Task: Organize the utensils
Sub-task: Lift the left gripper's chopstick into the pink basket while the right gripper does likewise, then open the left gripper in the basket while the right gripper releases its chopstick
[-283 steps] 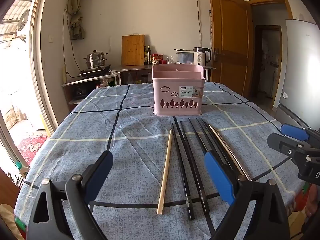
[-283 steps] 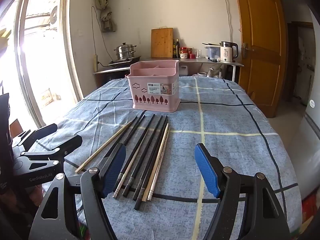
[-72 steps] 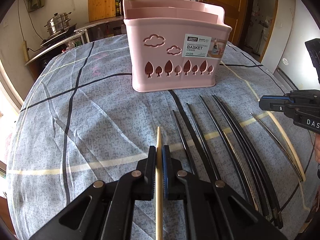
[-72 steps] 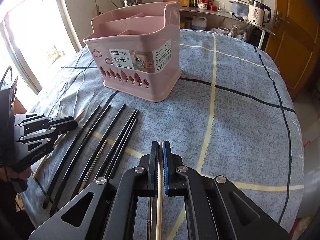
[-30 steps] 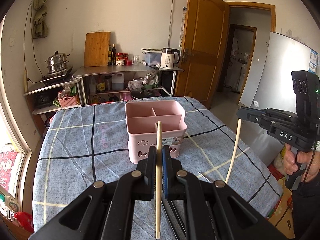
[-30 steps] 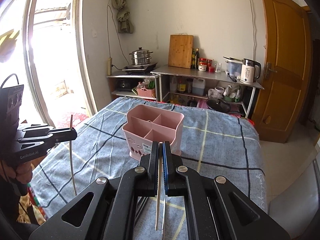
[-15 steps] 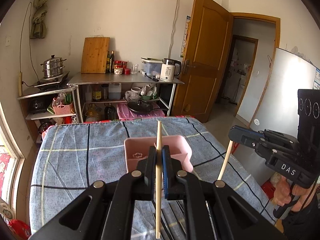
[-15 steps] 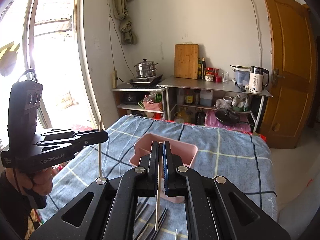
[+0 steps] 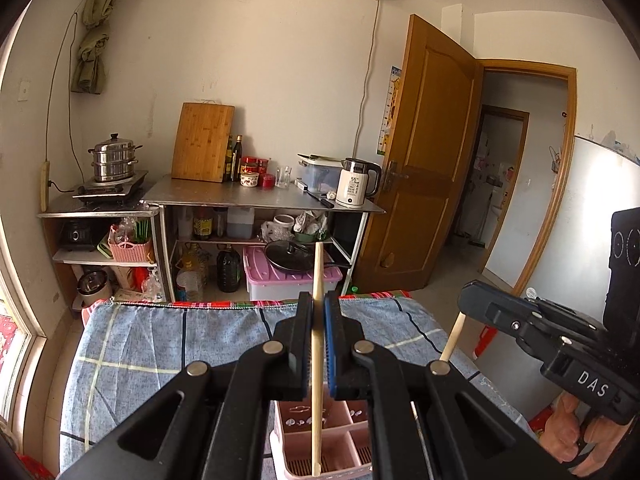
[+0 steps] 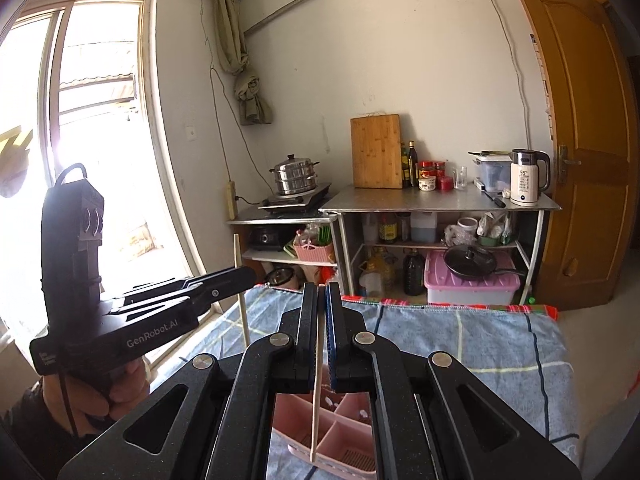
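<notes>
Now your tabletop (image 9: 132, 344) carries the pink basket (image 9: 340, 446) directly below both tools. Your left tool (image 9: 318, 344) is clamped on a wooden chopstick (image 9: 317, 360), your right tool (image 10: 320, 336) on another chopstick (image 10: 316, 408). Next, lower each tip into a compartment, then release.

At the start both grippers hang open above a row of chopsticks lying on the bench. Now the left gripper (image 9: 318, 320) is clamped on a pale wooden chopstick (image 9: 317, 400) and the right gripper (image 10: 320, 312) on a second light wooden chopstick (image 10: 316, 408), both lifted off the blue checked cloth (image 9: 160, 344). Each stick hangs upright with its lower tip over the pink plastic compartment basket (image 9: 340, 452), which now sits directly below the grippers instead of ahead of them.
</notes>
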Action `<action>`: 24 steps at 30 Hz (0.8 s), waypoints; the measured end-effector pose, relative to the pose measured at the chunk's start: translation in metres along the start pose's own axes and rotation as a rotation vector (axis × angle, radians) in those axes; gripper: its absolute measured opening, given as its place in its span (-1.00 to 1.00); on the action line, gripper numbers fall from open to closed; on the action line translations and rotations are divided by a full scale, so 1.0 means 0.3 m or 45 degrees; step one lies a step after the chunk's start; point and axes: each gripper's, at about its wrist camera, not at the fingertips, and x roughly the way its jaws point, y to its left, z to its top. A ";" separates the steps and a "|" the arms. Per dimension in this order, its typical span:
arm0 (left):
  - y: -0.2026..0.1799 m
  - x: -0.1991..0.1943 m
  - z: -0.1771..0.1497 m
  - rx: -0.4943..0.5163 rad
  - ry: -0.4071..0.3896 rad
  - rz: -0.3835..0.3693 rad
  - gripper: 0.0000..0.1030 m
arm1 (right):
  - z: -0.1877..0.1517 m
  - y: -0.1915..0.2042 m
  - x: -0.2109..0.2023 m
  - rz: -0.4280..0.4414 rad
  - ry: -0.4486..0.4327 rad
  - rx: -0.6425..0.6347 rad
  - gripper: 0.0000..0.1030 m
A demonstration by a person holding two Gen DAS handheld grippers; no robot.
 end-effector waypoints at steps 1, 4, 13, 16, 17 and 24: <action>0.007 0.008 0.000 -0.003 -0.005 -0.004 -0.88 | 0.005 0.002 0.011 -0.002 -0.009 -0.003 -0.93; 0.019 0.025 -0.022 -0.002 -0.017 -0.007 -0.88 | 0.005 0.007 0.042 0.011 -0.020 0.003 -0.93; 0.048 0.085 -0.145 -0.023 0.072 -0.023 -0.88 | -0.123 -0.003 0.145 0.018 0.093 0.013 -0.93; 0.044 0.098 -0.183 -0.022 0.108 -0.021 -0.87 | -0.159 -0.020 0.157 0.013 0.126 0.025 -0.93; 0.043 0.103 -0.193 -0.024 0.118 -0.021 -0.87 | -0.172 -0.025 0.162 0.008 0.138 0.029 -0.93; 0.043 0.092 -0.219 -0.039 0.143 -0.005 -0.64 | -0.186 -0.055 0.160 0.009 0.177 0.067 -0.92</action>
